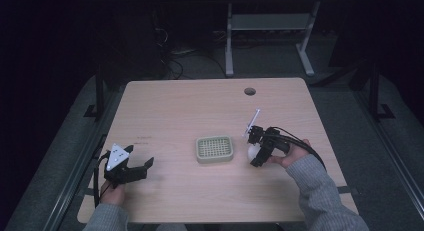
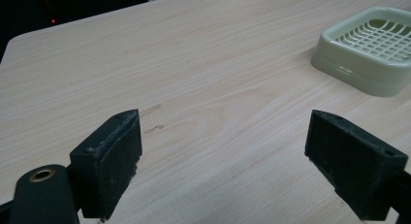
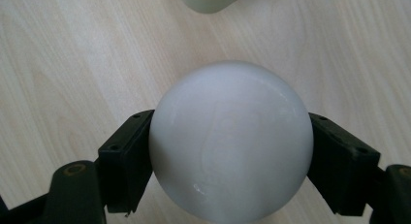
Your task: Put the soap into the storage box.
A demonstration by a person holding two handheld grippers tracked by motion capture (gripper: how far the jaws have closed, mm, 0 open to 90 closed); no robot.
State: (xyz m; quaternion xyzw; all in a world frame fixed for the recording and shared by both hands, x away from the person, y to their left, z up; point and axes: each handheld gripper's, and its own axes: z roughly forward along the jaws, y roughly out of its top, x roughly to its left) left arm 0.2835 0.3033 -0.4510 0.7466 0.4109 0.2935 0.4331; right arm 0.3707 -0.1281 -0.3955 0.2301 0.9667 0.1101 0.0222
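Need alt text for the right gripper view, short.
A smooth white ball sits clamped between the right gripper's two black jaws, seen from close above a light wooden table. The rounded corner of a pale green soap dish shows at the top edge.

ball: mostly hidden behind right gripper, centre-right of high view | tray: cut off by top edge, right gripper view | tray right side cut off, left gripper view upper right
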